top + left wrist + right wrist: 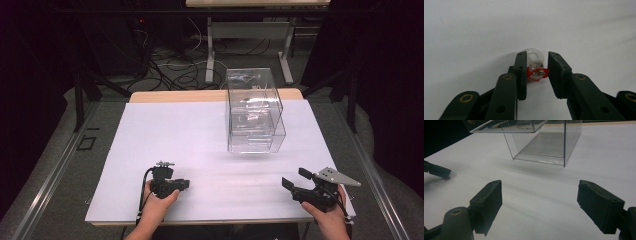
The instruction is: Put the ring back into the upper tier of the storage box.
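My left gripper (537, 55) is shut on a small clear rounded piece with a red and white label (537, 72), held low over the white sheet. In the high view the left gripper (185, 184) lies near the front edge, left of centre, pointing right. My right gripper (295, 178) stands open near the front right, with nothing between its jaws (539, 202). It faces a clear plastic box unit (546, 145), which stands at the back right of the table (254, 112). Far left in the right gripper view is the left gripper's tip (437, 171) with the clear piece (452, 174).
A white sheet (165, 135) covers the table top. Around the table the floor is dark, with cables (175, 65) and table legs (211, 50) beyond the far edge.
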Tool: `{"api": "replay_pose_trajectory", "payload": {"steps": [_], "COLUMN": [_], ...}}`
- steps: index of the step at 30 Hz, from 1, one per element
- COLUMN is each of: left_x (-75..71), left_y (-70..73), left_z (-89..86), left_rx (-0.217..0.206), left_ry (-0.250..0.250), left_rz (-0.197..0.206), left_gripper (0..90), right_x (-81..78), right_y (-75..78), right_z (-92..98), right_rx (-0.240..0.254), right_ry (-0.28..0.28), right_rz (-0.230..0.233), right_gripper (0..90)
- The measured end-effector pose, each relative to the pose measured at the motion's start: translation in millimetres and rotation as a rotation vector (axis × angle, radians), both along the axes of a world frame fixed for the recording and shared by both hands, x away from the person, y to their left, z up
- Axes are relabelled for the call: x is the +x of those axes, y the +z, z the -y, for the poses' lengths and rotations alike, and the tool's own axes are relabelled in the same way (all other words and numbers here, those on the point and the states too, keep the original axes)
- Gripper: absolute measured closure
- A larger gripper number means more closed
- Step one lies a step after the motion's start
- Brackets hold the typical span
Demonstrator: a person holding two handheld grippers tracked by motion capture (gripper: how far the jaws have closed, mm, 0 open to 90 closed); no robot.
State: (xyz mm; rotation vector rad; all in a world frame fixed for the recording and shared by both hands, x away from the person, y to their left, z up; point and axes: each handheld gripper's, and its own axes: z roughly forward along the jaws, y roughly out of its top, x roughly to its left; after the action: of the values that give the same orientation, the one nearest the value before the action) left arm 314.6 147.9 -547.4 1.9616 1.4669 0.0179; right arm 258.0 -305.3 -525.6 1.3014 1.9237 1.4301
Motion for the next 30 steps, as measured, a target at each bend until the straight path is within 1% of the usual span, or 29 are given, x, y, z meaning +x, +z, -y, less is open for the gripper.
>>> {"api": "replay_pose_trajectory", "payload": {"steps": [1,3,4,5,12,13,15,19,20,23,24,25,26,27,28,29,30], "left_x": [0.1,-0.3,-0.5,-0.6,-0.8,-0.7,-0.9,-1.1,-0.9,-0.7,-0.8,-1.2,-0.9,-1.3,-1.4,-1.5,-1.6], "left_y": [0.3,1.8,1.8,2.4,4.6,5.4,5.4,6.6,7.0,7.7,8.1,8.5,9.2,9.6,10.2,11.5,11.6], "left_z": [-0.6,-1.3,-1.3,-1.9,-5.7,-6.8,-6.9,-7.7,-8.6,-9.5,-9.6,-8.9,-9.6,-8.5,-8.4,-9.1,-8.8], "left_rx": [-0.008,-0.008,-0.021,-0.024,-0.063,-0.064,-0.073,-0.092,-0.098,-0.112,-0.111,-0.121,-0.114,-0.124,-0.128,-0.130,-0.128], "left_ry": [-0.004,0.000,0.003,0.004,0.010,0.002,0.009,0.014,0.005,0.001,0.003,0.011,0.004,0.015,0.016,0.007,0.011], "left_rz": [-0.002,-0.003,0.001,0.000,-0.004,-0.008,0.000,-0.007,-0.010,-0.012,-0.012,-0.017,-0.018,-0.020,-0.021,-0.031,-0.021], "left_gripper": [70.2,70.2,70.2,70.2,70.2,70.3,70.3,70.3,70.3,70.3,70.4,70.4,70.4,70.4,70.4,70.4,70.4], "right_x": [0.1,0.0,0.0,0.0,-0.2,-0.4,-0.6,-0.5,-0.5,-0.1,-0.2,-0.3,-0.3,-0.3,-0.6,-0.6,-0.6], "right_y": [0.1,0.3,0.3,0.4,0.3,0.4,0.5,0.3,0.4,0.2,0.2,0.3,0.3,0.3,0.5,0.5,0.5], "right_z": [0.5,1.0,1.0,1.0,1.1,1.1,1.0,1.1,1.0,1.4,1.2,1.2,1.2,1.3,1.3,1.2,1.2], "right_rx": [-0.003,-0.009,-0.009,-0.009,0.001,0.004,0.007,0.007,0.008,0.001,0.004,0.005,0.005,0.005,0.004,0.011,0.011], "right_ry": [0.001,0.002,0.002,0.003,0.003,0.002,0.002,-0.001,0.000,0.002,0.001,0.002,0.002,0.002,-0.003,-0.002,-0.002], "right_rz": [0.003,0.000,0.000,0.001,0.004,0.003,0.001,0.000,0.000,0.004,0.002,0.001,0.001,0.000,-0.003,-0.003,-0.003], "right_gripper": [19.8,19.8,19.8,19.8,19.8,19.8,19.8,19.8,19.8,19.8,19.8,19.8,19.8,19.8,19.8,19.8,19.8]}}
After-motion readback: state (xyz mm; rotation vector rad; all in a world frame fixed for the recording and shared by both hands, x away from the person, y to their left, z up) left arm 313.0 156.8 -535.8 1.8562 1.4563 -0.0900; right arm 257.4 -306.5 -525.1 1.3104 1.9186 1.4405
